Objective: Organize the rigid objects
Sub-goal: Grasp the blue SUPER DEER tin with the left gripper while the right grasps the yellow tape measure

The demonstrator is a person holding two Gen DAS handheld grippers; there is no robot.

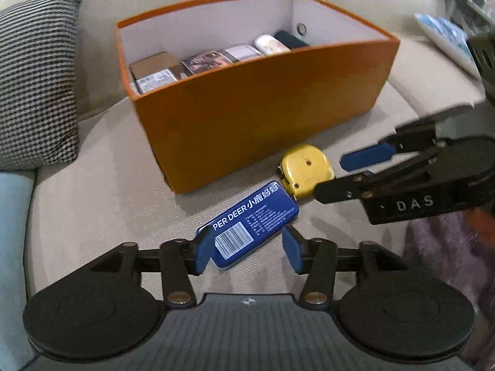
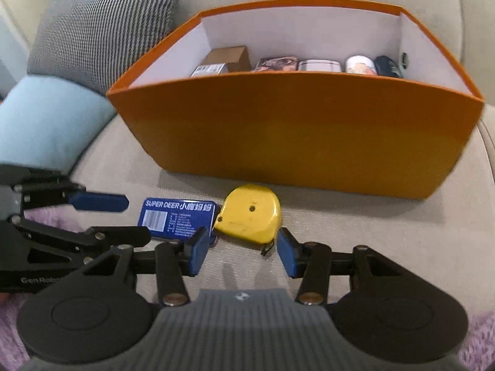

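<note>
Blue tin [image 1: 251, 222], flat and printed with a barcode and white lettering, lies on the beige sofa seat [image 1: 102, 191] just in front of the orange box [image 1: 263, 114], with the yellow tape measure [image 1: 304, 168] beside it and touching its far end. Left gripper [image 1: 247, 249] has its jaws standing apart on either side of the tin's near end; the left pad looks to be at the tin's edge, the right one beside it, with no clear squeeze. Right gripper [image 2: 239, 253] has its jaws parted as well, either side of the tape measure's near edge, the pads not pressing on it. Inside the box, along its near wall, sit a brown carton [image 2: 230, 58], several small tins and a dark case. A houndstooth cushion [image 1: 37, 74] leans at the seat's left end, and a light blue pillow [image 2: 52, 120] lies next to it.
</note>
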